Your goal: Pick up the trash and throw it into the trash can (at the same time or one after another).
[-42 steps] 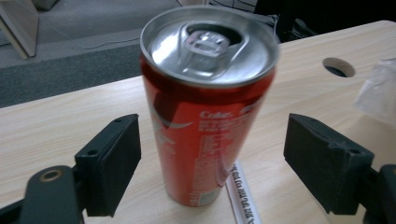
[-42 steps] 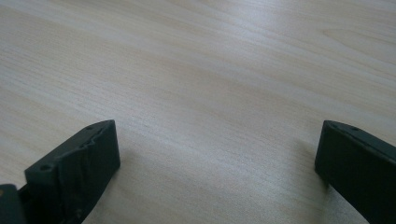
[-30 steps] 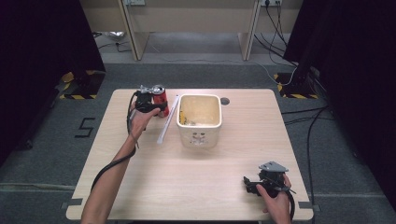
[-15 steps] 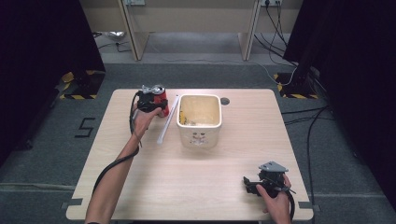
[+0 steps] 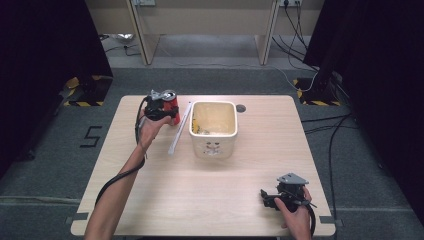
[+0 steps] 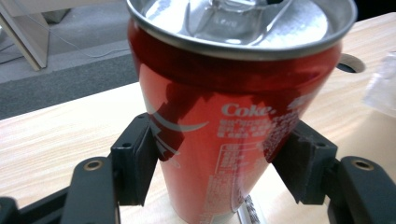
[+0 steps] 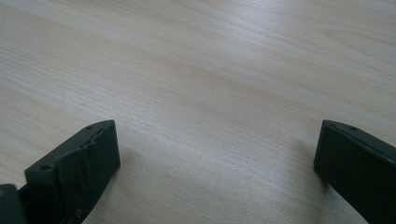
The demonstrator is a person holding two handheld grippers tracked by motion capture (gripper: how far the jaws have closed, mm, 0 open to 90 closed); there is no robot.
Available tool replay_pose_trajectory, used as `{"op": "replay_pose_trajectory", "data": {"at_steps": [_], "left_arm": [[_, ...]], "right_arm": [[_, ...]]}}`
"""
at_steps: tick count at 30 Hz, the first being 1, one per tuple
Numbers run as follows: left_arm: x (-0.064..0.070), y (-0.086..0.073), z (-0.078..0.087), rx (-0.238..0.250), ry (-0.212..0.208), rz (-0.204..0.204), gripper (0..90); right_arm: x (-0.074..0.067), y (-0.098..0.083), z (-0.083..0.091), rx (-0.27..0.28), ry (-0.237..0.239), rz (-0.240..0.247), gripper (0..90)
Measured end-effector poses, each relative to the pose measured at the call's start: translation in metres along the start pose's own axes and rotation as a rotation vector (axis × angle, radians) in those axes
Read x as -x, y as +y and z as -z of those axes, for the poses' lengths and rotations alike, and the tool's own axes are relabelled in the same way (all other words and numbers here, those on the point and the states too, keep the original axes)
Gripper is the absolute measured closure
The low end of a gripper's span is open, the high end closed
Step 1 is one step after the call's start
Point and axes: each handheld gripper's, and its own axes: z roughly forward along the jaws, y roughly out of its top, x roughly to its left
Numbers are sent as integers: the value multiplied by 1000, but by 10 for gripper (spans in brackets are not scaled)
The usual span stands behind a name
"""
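At the far left of the worktop (image 5: 150,200), the left gripper (image 6: 219,175) has just been closing its jaws around the upright red can (image 6: 233,126); both pads now press its sides, so the grasp looks made and lifting should follow. The cream bin (image 5: 214,145) stands just beside it. Near the front right, the right gripper (image 7: 217,163) hangs open, holding nothing.

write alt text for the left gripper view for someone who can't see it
A red Coke can with a silver top stands upright on a pale wooden table, between the two black pads of the left gripper, which have just been closing and now press its sides.
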Motion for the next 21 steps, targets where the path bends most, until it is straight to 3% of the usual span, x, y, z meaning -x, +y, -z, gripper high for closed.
{"op": "replay_pose_trajectory", "data": {"at_steps": [4, 11, 21], "left_arm": [[0, 3, 11, 1, -21, 13, 351], [1, 10, 36, 27, -44, 5, 351], [-1, 17, 66, 26, -76, -17, 350]], "right_arm": [[0, 0, 0, 1, 0, 2, 6], [0, 0, 0, 1, 0, 2, 6], [0, 0, 0, 1, 0, 1, 6]]}}
